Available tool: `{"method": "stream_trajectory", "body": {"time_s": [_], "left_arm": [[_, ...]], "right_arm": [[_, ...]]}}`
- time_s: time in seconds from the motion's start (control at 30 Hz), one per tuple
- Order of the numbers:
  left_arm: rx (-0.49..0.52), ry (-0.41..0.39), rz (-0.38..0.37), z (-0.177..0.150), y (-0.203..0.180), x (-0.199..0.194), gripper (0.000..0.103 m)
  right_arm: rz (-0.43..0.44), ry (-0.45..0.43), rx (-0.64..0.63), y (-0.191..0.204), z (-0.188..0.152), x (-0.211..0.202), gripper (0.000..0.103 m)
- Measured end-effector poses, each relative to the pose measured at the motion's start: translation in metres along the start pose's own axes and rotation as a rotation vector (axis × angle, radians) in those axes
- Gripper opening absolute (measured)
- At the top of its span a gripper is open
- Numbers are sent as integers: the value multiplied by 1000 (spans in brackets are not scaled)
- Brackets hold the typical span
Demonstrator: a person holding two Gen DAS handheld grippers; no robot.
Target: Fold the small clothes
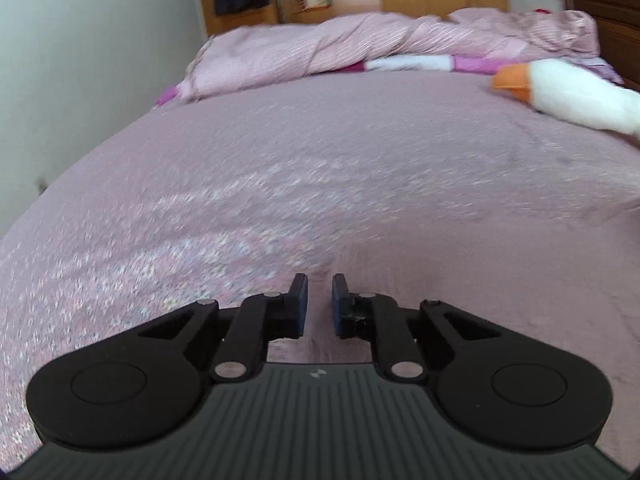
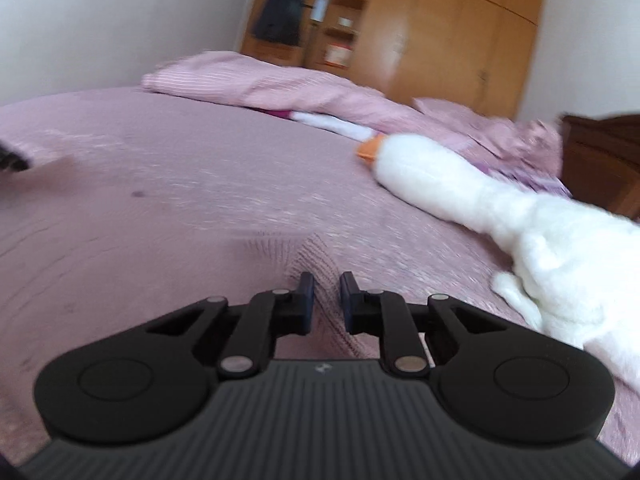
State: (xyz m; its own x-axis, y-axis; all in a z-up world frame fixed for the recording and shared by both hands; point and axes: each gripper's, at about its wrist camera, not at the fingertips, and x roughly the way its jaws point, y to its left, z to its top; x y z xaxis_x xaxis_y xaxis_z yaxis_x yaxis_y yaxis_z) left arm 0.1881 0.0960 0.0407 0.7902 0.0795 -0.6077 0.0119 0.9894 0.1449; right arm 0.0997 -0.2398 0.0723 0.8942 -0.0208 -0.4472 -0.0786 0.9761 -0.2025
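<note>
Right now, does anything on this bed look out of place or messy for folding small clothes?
Yes. A white plush goose sprawls along the bed's right side, and a rumpled pink duvet is heaped along the far edge. No small clothes show on the pink bedspread, and both views are motion-blurred.

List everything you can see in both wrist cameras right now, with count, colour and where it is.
Mauve textured bedspread: one, dusty pink, covering the bed under both grippers.
Pink striped quilt: one, pale pink, bunched along the bed's far side.
White plush goose toy with orange beak: one, white and orange, lying on the bed's right side.
Light wooden wardrobe: one, honey brown, against the far wall.
Dark garment: one, black, hanging at the wardrobe's open section.
Dark wooden headboard: one, dark brown, far right.
Small clothes to fold: none clearly visible.
Left gripper: black, jaws slightly apart, empty.
Right gripper: black, jaws slightly apart, empty.
</note>
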Motion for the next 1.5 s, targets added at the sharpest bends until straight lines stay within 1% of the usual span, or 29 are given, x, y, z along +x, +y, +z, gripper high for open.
{"method": "stream_trajectory", "body": {"time_s": [0.07, 0.1, 0.13, 0.17, 0.23, 0.27, 0.33, 0.47, 0.57, 0.67, 0.77, 0.8, 0.83, 0.87, 0.93, 1.03, 1.17, 1.23, 1.27, 1.3, 1.33, 1.37, 1.43, 1.5], "left_arm": [[-30, 36, 3, -4, 7, 12, 17], [-42, 41, 22, -7, 10, 17, 19], [-51, 48, 39, -9, 12, 20, 25], [-67, 49, 38, -10, 15, 23, 27], [-86, 48, 40, -10, 19, 25, 35], [-84, 49, 43, -10, 20, 26, 37], [-74, 48, 57, -10, 21, 26, 47], [-79, 47, 60, -11, 24, 25, 49], [-76, 49, 68, -11, 21, 22, 50], [-87, 60, 70, -7, 23, 17, 55], [-115, 36, 45, -2, 27, 3, 62], [-121, 27, 34, -1, 28, -2, 66], [-124, 16, 20, 1, 27, -7, 69], [-122, 7, 11, 2, 26, -12, 70], [-109, -1, 3, 3, 22, -17, 73], [-79, 11, 2, 5, 12, -17, 76], [-30, 35, 48, 1, 0, -7, 76], [-23, 53, 63, -2, -2, -1, 77], [-25, 58, 66, -4, -2, 2, 78], [-29, 59, 66, -5, -1, 3, 79], [-33, 59, 67, -5, 1, 5, 81], [-36, 60, 67, -6, 2, 5, 81], [-42, 63, 67, -7, 4, 6, 83], [-50, 67, 66, -7, 5, 6, 84]], "right_arm": [[-25, 32, 41, -7, -2, 11, 17], [-37, 50, 56, -10, -3, 17, 17], [-54, 71, 73, -13, -6, 24, 18], [-62, 99, 90, -16, -8, 31, 18], [-65, 148, 139, -20, -15, 44, 20], [-61, 156, 162, -23, -18, 48, 20], [-56, 150, 192, -27, -19, 48, 22], [-32, 142, 264, -36, -19, 43, 23], [-29, 132, 307, -42, -17, 36, 24], [-24, 115, 306, -43, -13, 28, 24], [-12, 97, 287, -42, -9, 18, 24], [-6, 89, 283, -42, -8, 14, 24], [-1, 83, 282, -42, -7, 10, 25], [4, 78, 284, -41, -7, 6, 27], [19, 71, 293, -40, -8, 0, 37], [27, 83, 286, -38, -12, -1, 39], [27, 136, 286, -36, -25, 8, 39], [22, 169, 298, -37, -34, 13, 39], [24, 168, 307, -38, -39, 15, 40], [19, 161, 321, -39, -43, 15, 48], [2, 171, 340, -40, -45, 17, 59], [-4, 178, 370, -44, -47, 18, 61], [19, 182, 449, -53, -51, 19, 62], [25, 181, 457, -54, -52, 18, 62]]}}
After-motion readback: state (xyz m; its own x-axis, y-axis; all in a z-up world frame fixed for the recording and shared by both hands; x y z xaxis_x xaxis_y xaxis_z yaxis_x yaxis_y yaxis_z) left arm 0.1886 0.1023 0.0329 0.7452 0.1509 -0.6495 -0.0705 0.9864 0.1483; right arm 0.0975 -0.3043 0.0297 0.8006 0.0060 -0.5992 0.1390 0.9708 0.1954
